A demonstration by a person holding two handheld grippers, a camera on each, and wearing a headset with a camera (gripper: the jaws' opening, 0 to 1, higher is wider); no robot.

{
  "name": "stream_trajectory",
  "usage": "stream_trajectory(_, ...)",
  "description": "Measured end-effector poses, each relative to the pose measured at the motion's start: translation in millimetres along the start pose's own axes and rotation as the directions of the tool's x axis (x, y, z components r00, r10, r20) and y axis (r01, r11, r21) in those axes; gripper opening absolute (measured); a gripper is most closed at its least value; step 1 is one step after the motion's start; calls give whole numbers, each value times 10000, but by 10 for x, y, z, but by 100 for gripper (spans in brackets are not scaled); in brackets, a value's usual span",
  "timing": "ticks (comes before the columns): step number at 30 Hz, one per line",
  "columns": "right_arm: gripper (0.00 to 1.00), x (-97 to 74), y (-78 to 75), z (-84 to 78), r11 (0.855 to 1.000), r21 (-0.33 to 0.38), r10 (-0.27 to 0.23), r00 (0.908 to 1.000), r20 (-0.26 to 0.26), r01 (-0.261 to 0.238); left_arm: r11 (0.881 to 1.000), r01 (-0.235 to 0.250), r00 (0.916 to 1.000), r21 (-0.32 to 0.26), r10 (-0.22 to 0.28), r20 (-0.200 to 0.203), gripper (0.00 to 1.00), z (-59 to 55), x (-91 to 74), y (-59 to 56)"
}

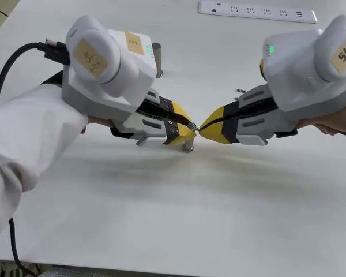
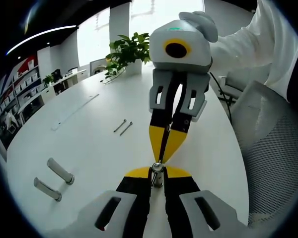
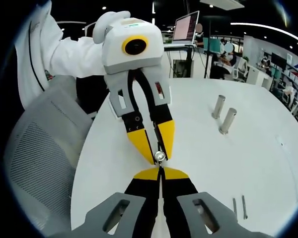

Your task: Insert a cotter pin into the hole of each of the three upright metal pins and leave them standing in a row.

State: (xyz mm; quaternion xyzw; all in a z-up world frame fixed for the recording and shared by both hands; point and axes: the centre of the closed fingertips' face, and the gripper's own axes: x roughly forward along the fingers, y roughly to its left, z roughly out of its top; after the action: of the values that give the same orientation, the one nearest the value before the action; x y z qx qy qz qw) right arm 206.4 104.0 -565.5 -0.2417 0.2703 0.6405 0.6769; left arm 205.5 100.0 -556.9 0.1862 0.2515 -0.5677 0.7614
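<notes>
On the white tabletop (image 1: 161, 219), your left tongs (image 1: 185, 129) clamp the upright metal pin (image 2: 158, 174). Your right tongs (image 1: 205, 128) are pinched closed, probably on a cotter pin (image 1: 195, 125), too thin to confirm. It's light, springy wire: grip near the loop, and hold the slick, heavier steel pin low.

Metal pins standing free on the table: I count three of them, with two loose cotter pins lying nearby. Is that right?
Not quite. The right gripper view shows two metal pins standing free on the table, not three; a third pin is clamped in the left hand-held gripper. The two loose cotter pins do lie nearby.
</notes>
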Motion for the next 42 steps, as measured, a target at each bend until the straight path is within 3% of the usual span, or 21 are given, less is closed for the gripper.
stream_trajectory(6,0,8,-7,8,10000,16,-41,10000,50,41,10000,-30,10000,-46,31,57,6,2,-5,11)
stream_trajectory(8,0,0,-8,11,10000,48,-55,10000,54,54,9997,-41,9995,-236,48,316,6,36,-21,9)
stream_trajectory(11,4,-1,17,31,10000,-47,22,10000,74,-22,9995,-152,9992,-291,162,352,11,33,-37,25)
stream_trajectory(15,7,9,33,37,9999,-149,1,10000,3,0,9988,-200,9982,-455,226,555,24,38,-77,29)
stream_trajectory(18,10,25,39,40,9999,-109,-20,10000,-9,20,9985,-390,9989,-387,400,251,35,-40,-114,21)
stream_trajectory(22,11,52,52,51,10000,-59,-31,10000,24,31,9966,-485,9981,-671,510,352,51,-112,-154,-11)
stream_trajectory(28,12,66,61,63,10000,19,-89,10000,44,89,9893,-1157,9919,-888,1197,417,78,-219,-228,-3)
stream_trajectory(30,12,66,59,61,9999,46,-98,9999,44,98,9838,-1260,9905,-1276,1319,385,86,-267,-241,0)
stream_trajectory(34,13,75,67,65,9999,97,-139,9999,54,139,9709,-1634,9854,-1752,1691,181,90,-356,-259,34)
stream_trajectory(38,13,97,81,61,9999,114,-117,9999,28,117,9629,-1375,9867,-2322,1536,528,99,-366,-260,-28)
stream_trajectory(42,13,117,69,59,9997,181,-161,9999,39,161,9619,-1210,9873,-2450,1422,708,99,-337,-262,-88)
